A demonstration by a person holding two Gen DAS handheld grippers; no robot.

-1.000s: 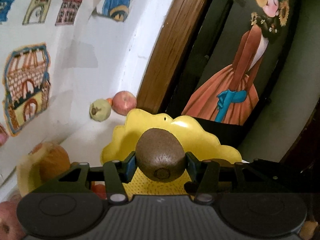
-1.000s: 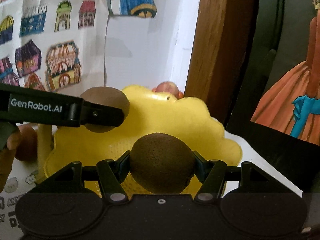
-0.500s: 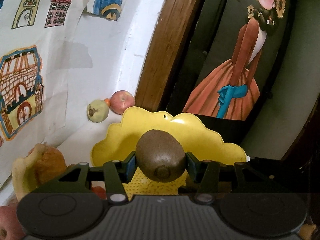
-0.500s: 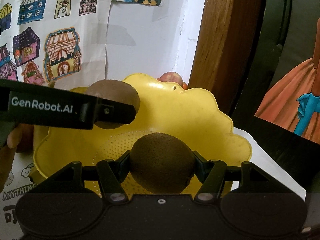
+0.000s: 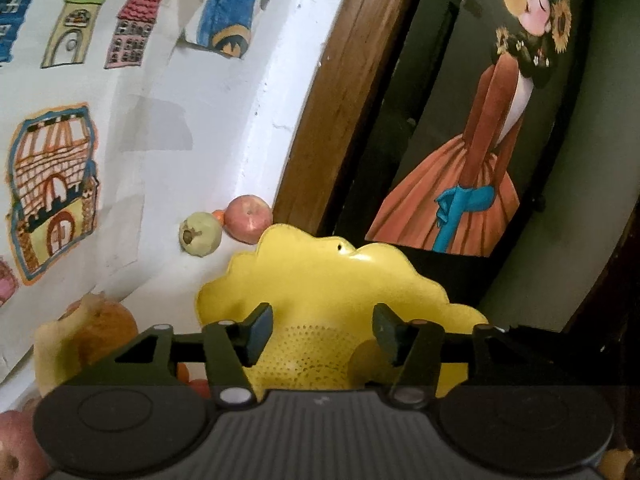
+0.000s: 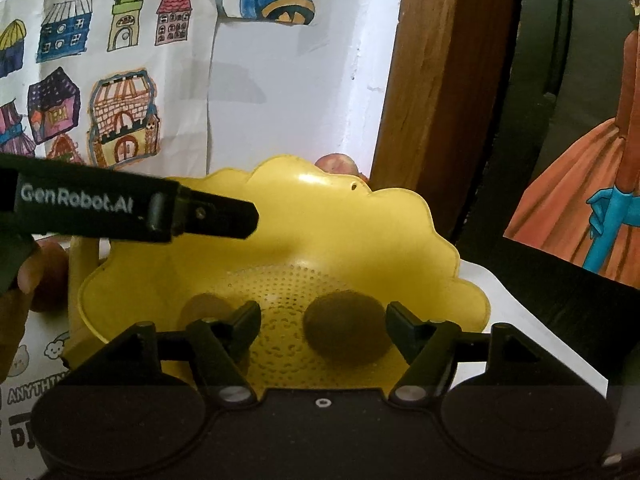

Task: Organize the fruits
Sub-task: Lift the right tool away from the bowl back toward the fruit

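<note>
White wall hung with children's house drawings backs the surface, with a brown wooden door frame (image 5: 340, 92) beside it and a painting of a figure in an orange dress (image 5: 468, 168) further along.

Change noted: half a second earlier each gripper clamped 1 kiwi above the yellow colander (image 6: 360, 232). Both have now let go.

Right gripper (image 6: 322, 326): jaws apart, holding nothing. Its kiwi (image 6: 344, 332) lies on the perforated floor of the colander, between the open jaws but apparently clear of both. It looks slightly blurred and may not yet be settled.

Left gripper (image 5: 322, 330): jaws apart, empty, hovering over the colander's near side. In the right wrist view its arm reaches in above the colander's far rim. A second kiwi (image 6: 206, 312) sits on the colander floor, partly hidden behind the right gripper's left finger.

Judgement: 2 kiwis are delivered, and both grippers are free for the next fruit.

Outstanding items outside the colander: a red apple (image 5: 248, 218) and a pale green fruit (image 5: 200, 234) behind it against the wall, an orange fruit (image 5: 104, 328) beside its left rim, and another reddish fruit (image 5: 16, 448) nearer the camera.
</note>
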